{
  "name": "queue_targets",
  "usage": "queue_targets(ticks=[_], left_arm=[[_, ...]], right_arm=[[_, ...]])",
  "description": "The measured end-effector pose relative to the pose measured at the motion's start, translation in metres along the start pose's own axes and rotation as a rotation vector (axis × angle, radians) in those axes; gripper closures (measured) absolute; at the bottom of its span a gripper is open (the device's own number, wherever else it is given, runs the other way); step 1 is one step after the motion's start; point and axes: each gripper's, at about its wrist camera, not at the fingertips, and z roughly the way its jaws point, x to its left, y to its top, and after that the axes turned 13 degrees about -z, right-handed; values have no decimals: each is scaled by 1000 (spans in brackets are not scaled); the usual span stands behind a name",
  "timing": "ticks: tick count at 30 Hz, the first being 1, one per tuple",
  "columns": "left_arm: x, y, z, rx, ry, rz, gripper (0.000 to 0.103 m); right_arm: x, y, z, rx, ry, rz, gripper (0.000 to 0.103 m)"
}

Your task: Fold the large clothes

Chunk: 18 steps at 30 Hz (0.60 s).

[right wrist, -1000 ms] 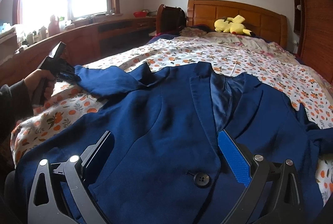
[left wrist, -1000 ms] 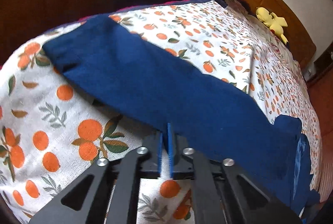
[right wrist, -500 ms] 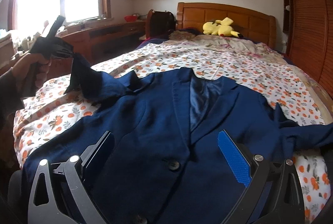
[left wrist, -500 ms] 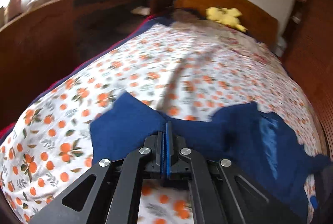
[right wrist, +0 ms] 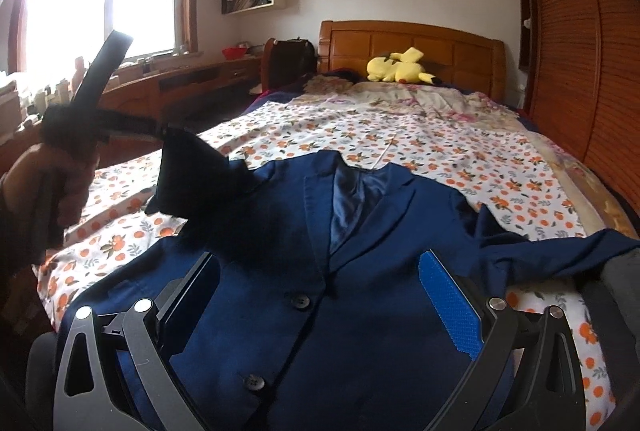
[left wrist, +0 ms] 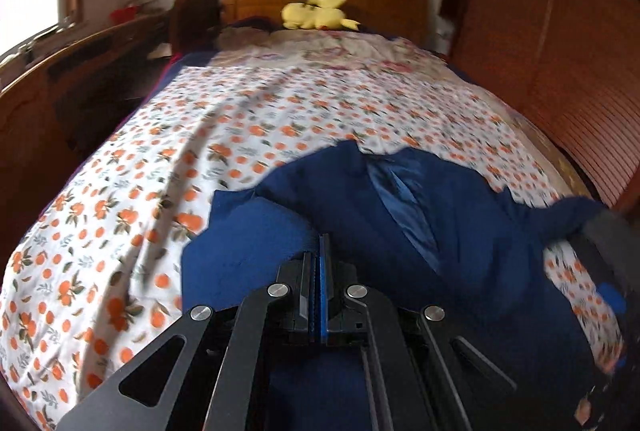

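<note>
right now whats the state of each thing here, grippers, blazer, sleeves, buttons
left gripper: shut on the left sleeve cuff, lifted off the bed
right gripper: open, over the blazer front, holding nothing
blazer: lying face up on the bed, lapels open
left sleeve: raised, pulled toward the chest
right sleeve: lying out flat to the side
buttons: cannot tell if fastened
plush: lying at the headboard

The dark blue jacket (right wrist: 304,271) lay face up on the bed (right wrist: 400,135), buttoned, collar toward the headboard (right wrist: 412,43). One sleeve (right wrist: 192,167) was lifted off the bed.
</note>
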Motion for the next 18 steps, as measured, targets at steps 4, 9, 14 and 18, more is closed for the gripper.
queue_targets(ticks=[4,9,14,18], left_arm=[[-10,-30,7,19,34,66,102],[1,-59,18,74,16,57,99],[11,-82,11,79,-14,55,56],[18,-90,3,62,-7,73,49]], right_arm=[[-4,-2,-4,4,-9,9,6],[-7,-2,1,8,-8,12,6],[-6,-3,11,20,4,18,7],[0,-3,17,31,15,8,7]])
